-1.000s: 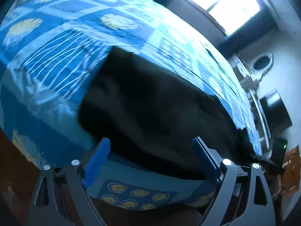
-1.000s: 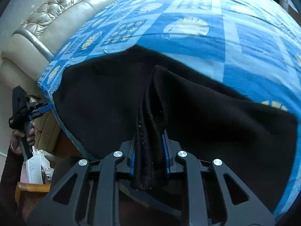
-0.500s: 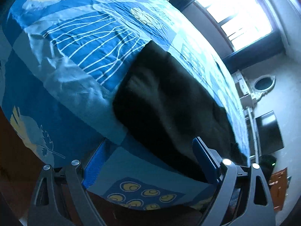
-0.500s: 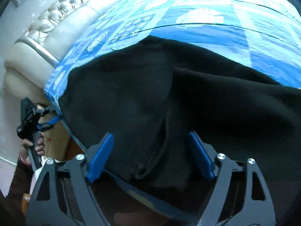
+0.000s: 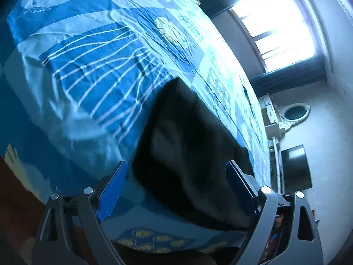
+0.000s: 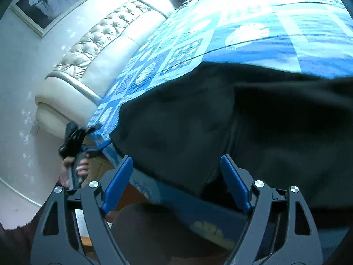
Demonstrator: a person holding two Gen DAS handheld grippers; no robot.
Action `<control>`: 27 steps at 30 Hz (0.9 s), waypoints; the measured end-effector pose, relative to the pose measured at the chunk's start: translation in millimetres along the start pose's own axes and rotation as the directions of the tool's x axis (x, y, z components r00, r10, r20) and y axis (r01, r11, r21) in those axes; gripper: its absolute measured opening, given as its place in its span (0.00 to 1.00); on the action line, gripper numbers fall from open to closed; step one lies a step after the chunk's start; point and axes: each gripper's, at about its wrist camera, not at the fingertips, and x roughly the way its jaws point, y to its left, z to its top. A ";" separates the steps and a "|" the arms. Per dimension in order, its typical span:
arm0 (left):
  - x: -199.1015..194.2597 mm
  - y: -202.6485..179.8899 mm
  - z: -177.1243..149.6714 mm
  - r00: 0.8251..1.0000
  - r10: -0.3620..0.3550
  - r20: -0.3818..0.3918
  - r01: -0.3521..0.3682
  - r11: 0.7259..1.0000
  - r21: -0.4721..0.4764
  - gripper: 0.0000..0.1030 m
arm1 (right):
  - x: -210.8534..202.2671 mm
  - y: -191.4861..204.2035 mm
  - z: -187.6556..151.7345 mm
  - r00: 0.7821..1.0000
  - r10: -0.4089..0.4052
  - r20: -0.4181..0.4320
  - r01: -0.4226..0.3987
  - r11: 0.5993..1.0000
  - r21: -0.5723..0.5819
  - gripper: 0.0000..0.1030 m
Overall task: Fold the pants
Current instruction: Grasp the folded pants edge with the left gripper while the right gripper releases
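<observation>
The black pants (image 5: 189,145) lie folded on the blue patterned bedspread (image 5: 92,66) near the bed's front edge. My left gripper (image 5: 176,190) is open and empty, its blue pads either side of the pants' near end, just off the edge. In the right wrist view the pants (image 6: 253,128) fill the right half, with a fold ridge down the middle. My right gripper (image 6: 176,183) is open and empty just before the pants' near edge. The left gripper (image 6: 74,141) also shows there, held in a hand at the bed's left corner.
A cream tufted headboard (image 6: 99,50) runs along the bed's far left. A framed picture (image 6: 50,2) hangs on the wall. A bright window (image 5: 278,22), a white dresser with an oval mirror (image 5: 293,114) and a dark screen (image 5: 295,170) stand beyond the bed.
My right gripper opened, let go of the pants fold and drew back from the bed. My left gripper stayed open and swung so the pants sit nearer its fingers.
</observation>
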 end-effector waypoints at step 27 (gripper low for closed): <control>35.3 11.6 24.6 0.968 -0.204 -0.143 0.201 0.979 -0.036 0.13 | -3.7 3.8 -27.9 0.997 0.073 -0.022 -0.071 0.995 0.065 0.80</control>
